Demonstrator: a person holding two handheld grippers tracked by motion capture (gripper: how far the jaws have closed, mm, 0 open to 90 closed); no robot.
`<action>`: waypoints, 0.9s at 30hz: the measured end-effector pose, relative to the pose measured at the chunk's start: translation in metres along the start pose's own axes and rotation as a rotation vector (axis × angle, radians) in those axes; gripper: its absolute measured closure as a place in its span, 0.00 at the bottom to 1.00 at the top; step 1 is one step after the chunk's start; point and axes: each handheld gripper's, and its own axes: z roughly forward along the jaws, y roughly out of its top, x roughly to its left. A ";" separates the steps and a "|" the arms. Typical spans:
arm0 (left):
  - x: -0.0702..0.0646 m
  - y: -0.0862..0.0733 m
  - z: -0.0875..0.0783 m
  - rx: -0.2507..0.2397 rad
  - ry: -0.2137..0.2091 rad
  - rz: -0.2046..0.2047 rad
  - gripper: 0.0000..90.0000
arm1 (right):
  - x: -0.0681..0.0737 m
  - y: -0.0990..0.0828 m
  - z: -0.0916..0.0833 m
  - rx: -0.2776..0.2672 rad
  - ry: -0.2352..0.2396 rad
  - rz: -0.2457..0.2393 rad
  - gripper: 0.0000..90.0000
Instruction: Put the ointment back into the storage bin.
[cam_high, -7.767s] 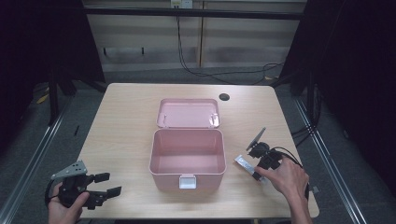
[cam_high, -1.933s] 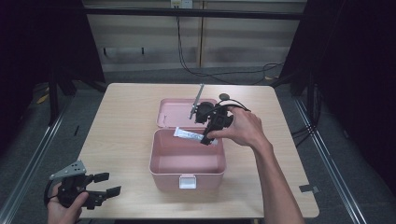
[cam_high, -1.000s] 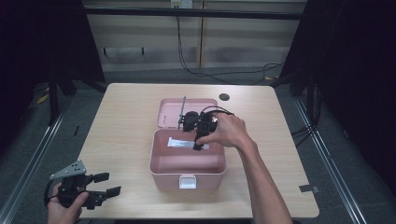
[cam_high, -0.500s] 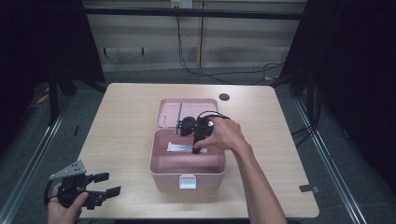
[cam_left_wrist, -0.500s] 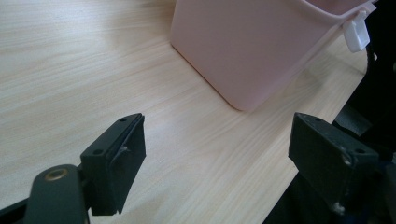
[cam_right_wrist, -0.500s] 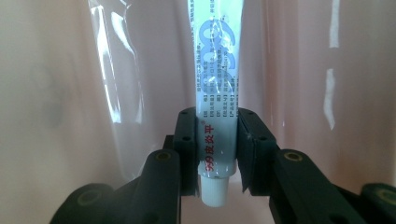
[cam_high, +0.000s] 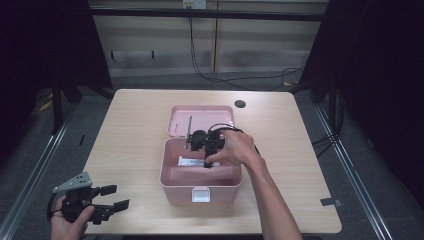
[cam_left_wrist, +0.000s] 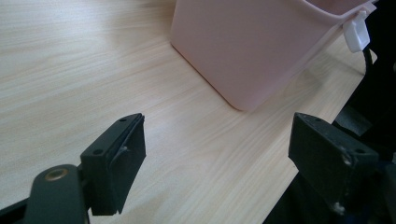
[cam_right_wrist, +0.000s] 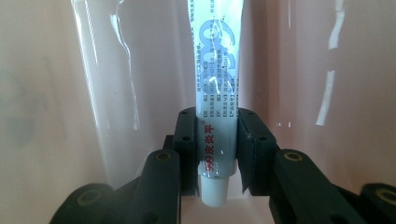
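Note:
An open pink box (cam_high: 172, 181) stands mid-table, its lid (cam_high: 201, 120) lying just behind it. My right gripper (cam_high: 206, 161) reaches down inside the box, shut on a white tube (cam_right_wrist: 215, 88) with blue and red print; the tube (cam_high: 190, 161) lies flat near the box floor. In the right gripper view the jaws clamp the tube near its white cap. My left gripper (cam_high: 114, 198) rests open at the table's front-left corner, nothing between its fingers. In the left gripper view the box wall (cam_left_wrist: 261, 46) and white latch (cam_left_wrist: 355, 35) are ahead.
A dark round hole (cam_high: 240, 104) marks the tabletop at the back right. A cable (cam_high: 225, 129) trails from the right gripper over the box's back rim. Bare wooden table (cam_high: 125, 135) lies left and right of the box. Dark floor and metal rails surround the table.
The right gripper carried the tube from the table's right side over the lid and down into the box. The left gripper has stayed still.

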 end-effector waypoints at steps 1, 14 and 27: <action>0.000 0.000 0.000 0.000 0.000 0.000 0.21 | 0.000 0.000 0.001 0.001 -0.006 0.000 0.80; 0.000 0.000 0.000 -0.001 -0.002 0.000 0.21 | 0.002 0.006 0.013 0.009 -0.024 -0.012 0.80; 0.000 0.000 0.000 -0.002 -0.002 0.003 0.21 | 0.002 0.011 0.024 0.043 -0.040 -0.011 0.80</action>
